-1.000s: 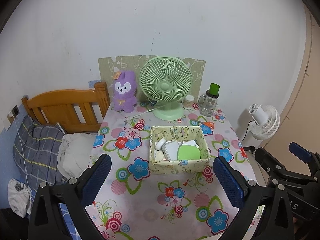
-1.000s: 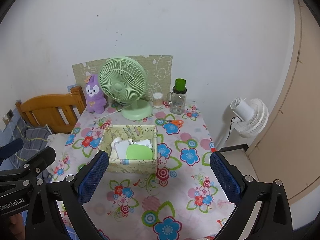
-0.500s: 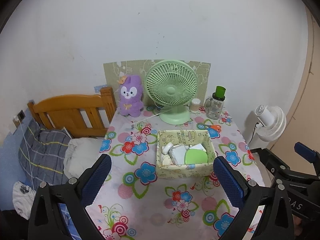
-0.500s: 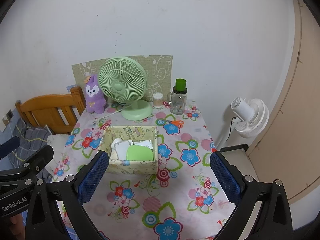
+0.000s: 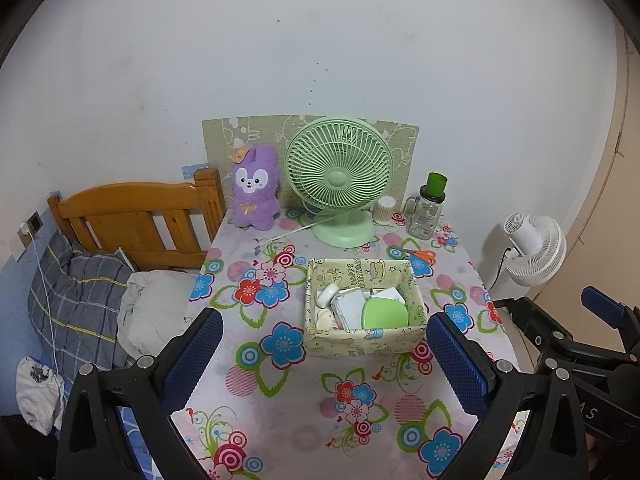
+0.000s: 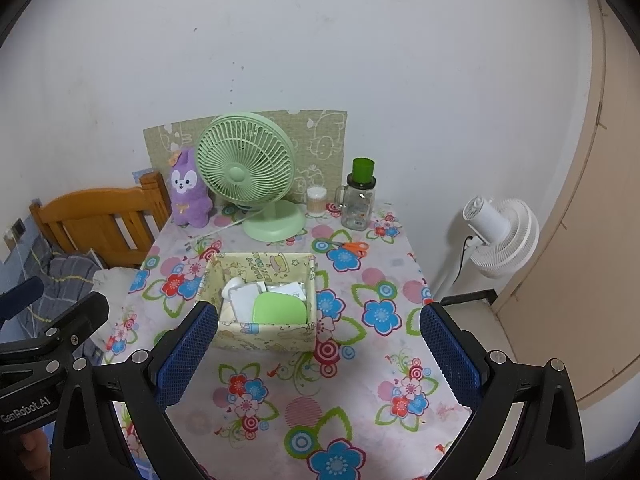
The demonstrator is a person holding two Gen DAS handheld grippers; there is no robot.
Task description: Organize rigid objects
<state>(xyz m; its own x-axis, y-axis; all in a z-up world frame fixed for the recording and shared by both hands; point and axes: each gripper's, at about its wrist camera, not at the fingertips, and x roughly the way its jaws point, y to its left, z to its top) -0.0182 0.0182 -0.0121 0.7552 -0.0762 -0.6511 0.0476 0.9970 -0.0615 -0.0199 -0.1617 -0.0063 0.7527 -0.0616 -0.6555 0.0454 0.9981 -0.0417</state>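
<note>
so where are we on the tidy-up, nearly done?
Looks mostly done: the box holds a green case and white items. Nothing in hand: left hand-held gripper and right hand-held gripper are both open. Possibly left: the orange scissors loose on the table.

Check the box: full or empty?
Partly full. The box holds a green case and several white items; sits upright, top open.

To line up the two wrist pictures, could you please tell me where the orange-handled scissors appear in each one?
Left wrist view: the scissors lie right of centre, behind the box's far right corner.
Right wrist view: the scissors lie near the centre, behind and to the right of the box.
Shared landmark: the green fan at the back of the table.
</note>
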